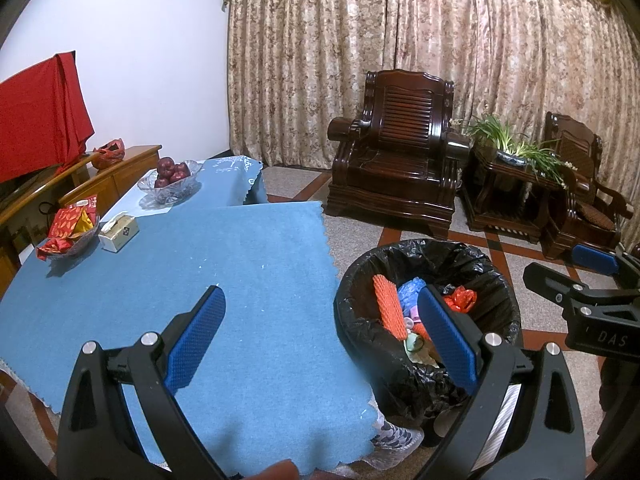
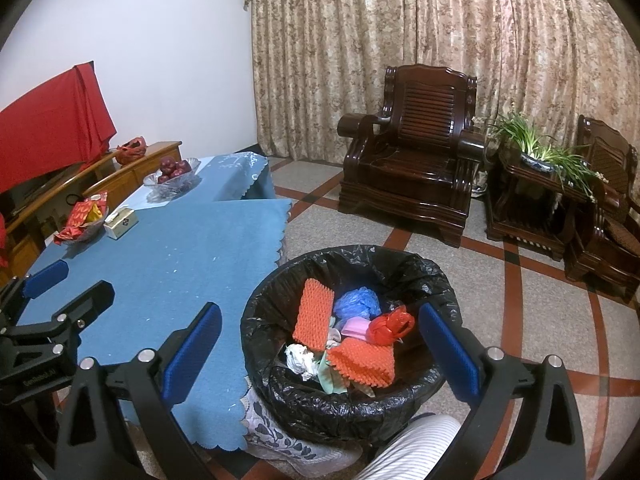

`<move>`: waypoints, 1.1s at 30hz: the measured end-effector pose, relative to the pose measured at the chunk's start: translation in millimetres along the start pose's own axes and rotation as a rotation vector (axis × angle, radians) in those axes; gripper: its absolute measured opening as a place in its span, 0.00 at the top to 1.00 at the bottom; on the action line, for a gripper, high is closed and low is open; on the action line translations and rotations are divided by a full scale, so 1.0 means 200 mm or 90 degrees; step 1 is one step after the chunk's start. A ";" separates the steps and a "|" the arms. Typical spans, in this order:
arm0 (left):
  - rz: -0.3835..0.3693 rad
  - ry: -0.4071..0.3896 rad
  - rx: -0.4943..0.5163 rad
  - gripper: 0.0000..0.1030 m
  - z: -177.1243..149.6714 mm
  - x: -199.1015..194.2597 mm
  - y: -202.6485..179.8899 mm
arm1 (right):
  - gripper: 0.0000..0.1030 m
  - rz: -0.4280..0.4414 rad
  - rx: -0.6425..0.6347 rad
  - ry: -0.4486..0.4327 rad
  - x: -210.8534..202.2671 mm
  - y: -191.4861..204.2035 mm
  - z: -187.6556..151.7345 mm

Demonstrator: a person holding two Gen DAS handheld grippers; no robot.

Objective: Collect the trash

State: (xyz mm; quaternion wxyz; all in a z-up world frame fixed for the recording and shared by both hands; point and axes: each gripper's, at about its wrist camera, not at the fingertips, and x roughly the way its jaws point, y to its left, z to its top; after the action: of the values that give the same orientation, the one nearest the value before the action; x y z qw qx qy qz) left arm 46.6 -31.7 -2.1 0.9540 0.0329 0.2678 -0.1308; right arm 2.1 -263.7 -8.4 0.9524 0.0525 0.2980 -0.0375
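Observation:
A bin with a black liner stands on the floor beside the blue-clothed table. Inside lie orange foam nets, a blue bag, a red bag, a pink piece and crumpled white paper. My left gripper is open and empty, over the table's right edge and the bin's left side. My right gripper is open and empty, above the bin. Each gripper shows at the edge of the other's view.
On the table's far left stand a glass dish of red wrappers, a tissue box and a bowl of red apples. Dark wooden armchairs, a side table with a plant and a patterned curtain lie beyond. A striped knee shows below.

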 end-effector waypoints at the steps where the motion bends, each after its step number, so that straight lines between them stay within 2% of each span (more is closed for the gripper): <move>1: 0.000 0.000 0.000 0.09 0.00 0.00 0.00 | 0.06 -0.001 -0.001 0.000 0.00 0.00 0.00; 23: 0.001 0.003 0.000 0.09 0.00 0.00 0.00 | 0.06 0.000 -0.001 0.003 0.00 0.01 -0.01; 33: -0.002 0.008 -0.003 0.09 -0.07 0.00 0.02 | 0.06 0.003 -0.003 0.010 0.01 0.03 -0.03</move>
State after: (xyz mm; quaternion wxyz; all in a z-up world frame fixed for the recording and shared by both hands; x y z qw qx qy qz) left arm 40.9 -26.2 -13.7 0.9521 0.0309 0.2745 -0.1312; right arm 0.9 -257.0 -14.5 0.9502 0.0516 0.3056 -0.0342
